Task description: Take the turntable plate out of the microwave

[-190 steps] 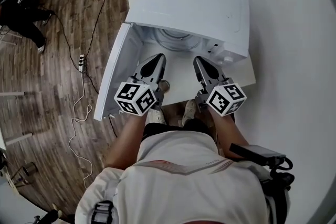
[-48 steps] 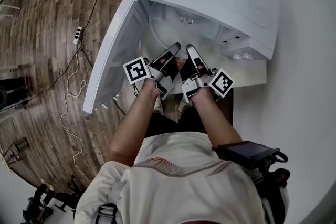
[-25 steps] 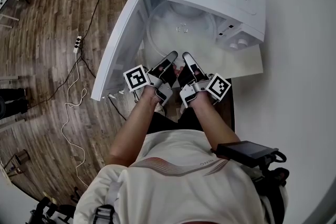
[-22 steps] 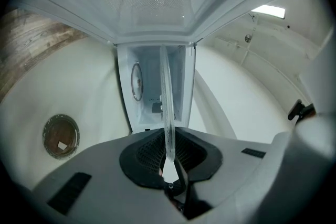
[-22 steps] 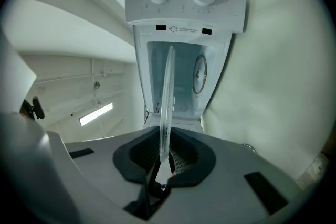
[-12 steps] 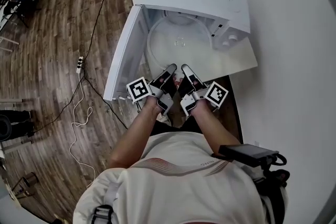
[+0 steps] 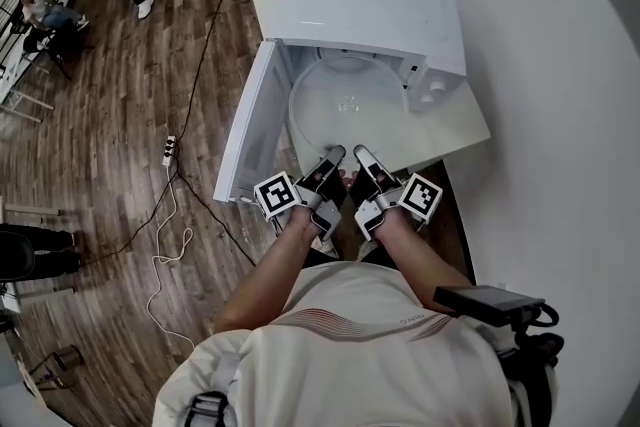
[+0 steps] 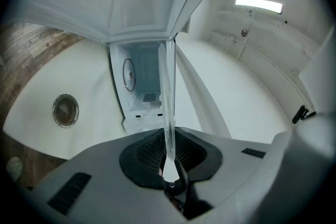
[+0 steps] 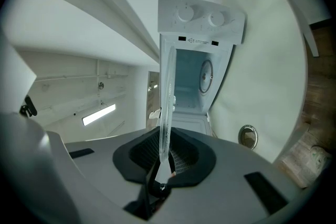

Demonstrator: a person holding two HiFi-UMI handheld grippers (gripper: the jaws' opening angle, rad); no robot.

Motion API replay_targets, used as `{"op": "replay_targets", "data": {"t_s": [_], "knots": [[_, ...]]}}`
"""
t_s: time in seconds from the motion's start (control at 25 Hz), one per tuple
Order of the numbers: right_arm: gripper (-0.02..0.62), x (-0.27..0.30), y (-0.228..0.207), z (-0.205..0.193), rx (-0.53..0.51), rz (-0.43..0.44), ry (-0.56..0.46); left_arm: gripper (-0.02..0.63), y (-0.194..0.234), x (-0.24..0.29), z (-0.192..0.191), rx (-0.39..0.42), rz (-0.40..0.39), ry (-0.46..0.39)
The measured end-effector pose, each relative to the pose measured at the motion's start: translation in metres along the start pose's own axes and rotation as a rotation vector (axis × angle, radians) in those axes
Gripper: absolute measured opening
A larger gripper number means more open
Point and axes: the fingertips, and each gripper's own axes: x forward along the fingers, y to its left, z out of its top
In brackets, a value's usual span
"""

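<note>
The round clear glass turntable plate (image 7: pixel 348 105) hangs level in front of the white microwave (image 7: pixel 370 10), held by its near rim. My left gripper (image 7: pixel 335 158) is shut on the rim's near-left part. My right gripper (image 7: pixel 362 155) is shut on it just to the right. In the left gripper view the plate (image 8: pixel 168 102) shows edge-on, running from the black pads of the left gripper (image 8: pixel 169 162) toward the open cavity (image 8: pixel 143 86). The right gripper view shows the same: the plate's edge (image 9: pixel 167 92) is pinched in the right gripper (image 9: pixel 165 157).
The microwave door (image 7: pixel 255 130) stands open to the left. The microwave sits on a white tabletop (image 7: pixel 455 130) against a white wall. A round grommet (image 8: pixel 65 110) is set in the table. Cables and a power strip (image 7: pixel 170 150) lie on the wooden floor; people are at the far left.
Both grippers have drawn back toward the person with the plate between them. More of the plate now shows in front of the microwave's opening.
</note>
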Motion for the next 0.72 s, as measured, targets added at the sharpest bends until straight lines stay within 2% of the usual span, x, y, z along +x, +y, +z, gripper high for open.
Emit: {"op": "replay_targets", "data": {"t_s": [0.72], "knots": [[0.040, -0.010, 0.029, 0.000, -0.017, 0.072, 0.096, 0.052, -0.031, -0.006, -0.012, 0.073, -0.020, -0.086]]}}
